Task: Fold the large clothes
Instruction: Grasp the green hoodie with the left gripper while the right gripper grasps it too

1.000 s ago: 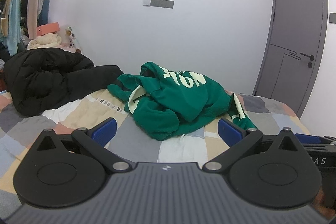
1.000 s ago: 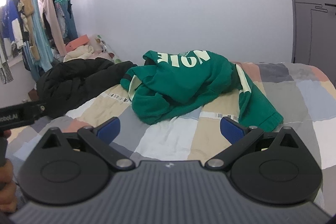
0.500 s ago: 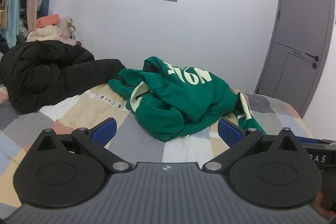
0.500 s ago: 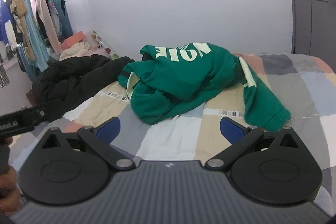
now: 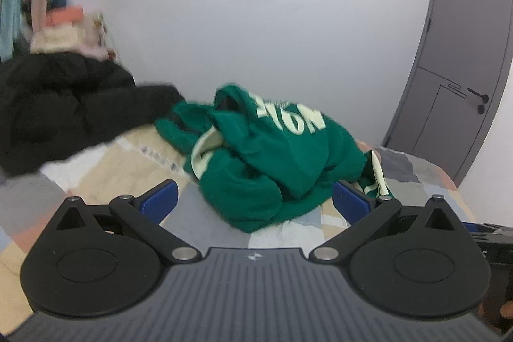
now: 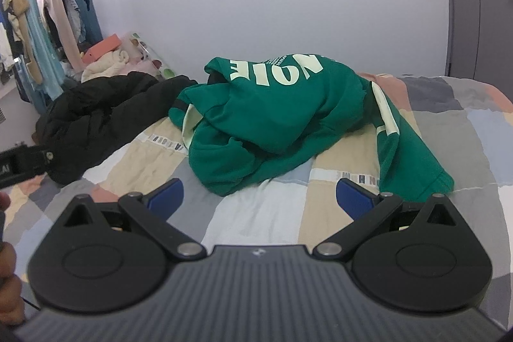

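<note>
I hold both hand-held grippers, left (image 5: pixel 253 197) and right (image 6: pixel 259 197), wide apart near the crumpled green sweatshirt (image 6: pixel 282 117) on the bed (image 6: pixel 263 213), ready to grab it.

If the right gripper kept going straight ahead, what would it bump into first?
Probably the crumpled green sweatshirt. The right gripper is open and points over the patchwork bed cover at the sweatshirt's near edge. Depth is hard to judge; pointing lower, it would hit the cover first.

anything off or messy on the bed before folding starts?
Yes. The green sweatshirt lies crumpled in a heap on the patchwork bedspread, lettering upside down, one sleeve trailing toward the right. A black jacket is bunched up beside it. Both grippers, left and right, are open and hold nothing.
</note>
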The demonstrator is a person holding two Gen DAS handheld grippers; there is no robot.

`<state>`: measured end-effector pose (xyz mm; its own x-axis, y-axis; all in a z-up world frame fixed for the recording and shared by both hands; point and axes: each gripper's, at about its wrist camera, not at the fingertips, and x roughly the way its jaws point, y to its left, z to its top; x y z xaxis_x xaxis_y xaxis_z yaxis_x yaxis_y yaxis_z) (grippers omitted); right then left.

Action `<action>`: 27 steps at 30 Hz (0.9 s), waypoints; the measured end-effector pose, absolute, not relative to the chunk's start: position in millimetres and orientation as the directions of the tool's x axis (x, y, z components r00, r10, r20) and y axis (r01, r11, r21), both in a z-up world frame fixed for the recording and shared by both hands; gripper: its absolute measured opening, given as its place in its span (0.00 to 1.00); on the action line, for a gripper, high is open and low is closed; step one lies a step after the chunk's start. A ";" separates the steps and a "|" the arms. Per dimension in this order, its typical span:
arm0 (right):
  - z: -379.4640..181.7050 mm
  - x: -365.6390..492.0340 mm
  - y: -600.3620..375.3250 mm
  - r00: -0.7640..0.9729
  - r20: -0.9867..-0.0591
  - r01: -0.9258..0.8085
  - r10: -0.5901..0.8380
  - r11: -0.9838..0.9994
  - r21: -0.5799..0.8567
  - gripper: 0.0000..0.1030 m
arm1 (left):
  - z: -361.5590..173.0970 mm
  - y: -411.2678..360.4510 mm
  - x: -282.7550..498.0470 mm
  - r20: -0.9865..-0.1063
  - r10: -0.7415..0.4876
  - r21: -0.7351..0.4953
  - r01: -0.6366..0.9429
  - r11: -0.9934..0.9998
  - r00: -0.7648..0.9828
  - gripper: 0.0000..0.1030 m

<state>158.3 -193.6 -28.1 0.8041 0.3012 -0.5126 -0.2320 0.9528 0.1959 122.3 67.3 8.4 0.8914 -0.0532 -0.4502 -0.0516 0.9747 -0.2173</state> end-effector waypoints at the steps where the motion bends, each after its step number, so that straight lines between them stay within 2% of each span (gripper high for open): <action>1: -28.7 163.9 -192.8 0.801 -0.515 -0.235 0.306 0.951 0.200 1.00 | 6.2 71.7 129.7 -0.450 -0.075 -0.240 -0.040 0.970 0.890 1.00; 3: -31.3 177.3 -190.5 0.796 -0.517 -0.237 0.314 0.949 0.210 1.00 | 1.8 78.8 145.6 -0.453 -0.100 -0.269 -0.028 0.963 0.886 1.00; 6: -36.4 200.9 -185.0 0.793 -0.532 -0.210 0.298 0.953 0.220 1.00 | -5.8 83.9 172.2 -0.440 -0.085 -0.243 -0.027 0.970 0.894 1.00; 9: -42.1 232.6 -179.8 0.790 -0.540 -0.183 0.291 0.952 0.245 1.00 | -24.5 87.5 209.3 -0.454 -0.123 -0.208 0.029 0.978 0.882 1.00; 13: -51.9 276.4 -171.0 0.776 -0.555 -0.165 0.300 0.946 0.280 1.00 | -58.2 99.2 259.6 -0.473 -0.186 -0.270 0.059 0.961 0.861 1.00; 15: -61.7 301.4 -167.4 0.764 -0.564 -0.154 0.314 0.937 0.312 1.00 | -79.6 105.7 286.6 -0.511 -0.204 -0.300 0.049 0.953 0.835 1.00; 20: -104.8 350.8 -159.0 0.773 -0.551 -0.146 0.315 0.933 0.328 1.00 | -135.4 121.4 337.8 -0.563 -0.286 -0.387 0.058 0.920 0.775 1.00; 23: -138.1 365.6 -162.1 0.753 -0.515 -0.198 0.410 0.887 0.418 1.00 | -163.7 127.8 352.2 -0.540 -0.335 -0.435 0.084 0.896 0.772 1.00; 27: -169.8 392.1 -161.5 0.738 -0.522 -0.197 0.428 0.876 0.440 0.97 | -195.9 127.8 366.9 -0.486 -0.406 -0.449 0.178 0.876 0.774 1.00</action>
<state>392.1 -161.5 -169.8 0.7375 0.4278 -0.5225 -0.1970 0.8764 0.4395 366.9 127.8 -195.9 0.7741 -0.4061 -0.4857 0.1776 0.8757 -0.4491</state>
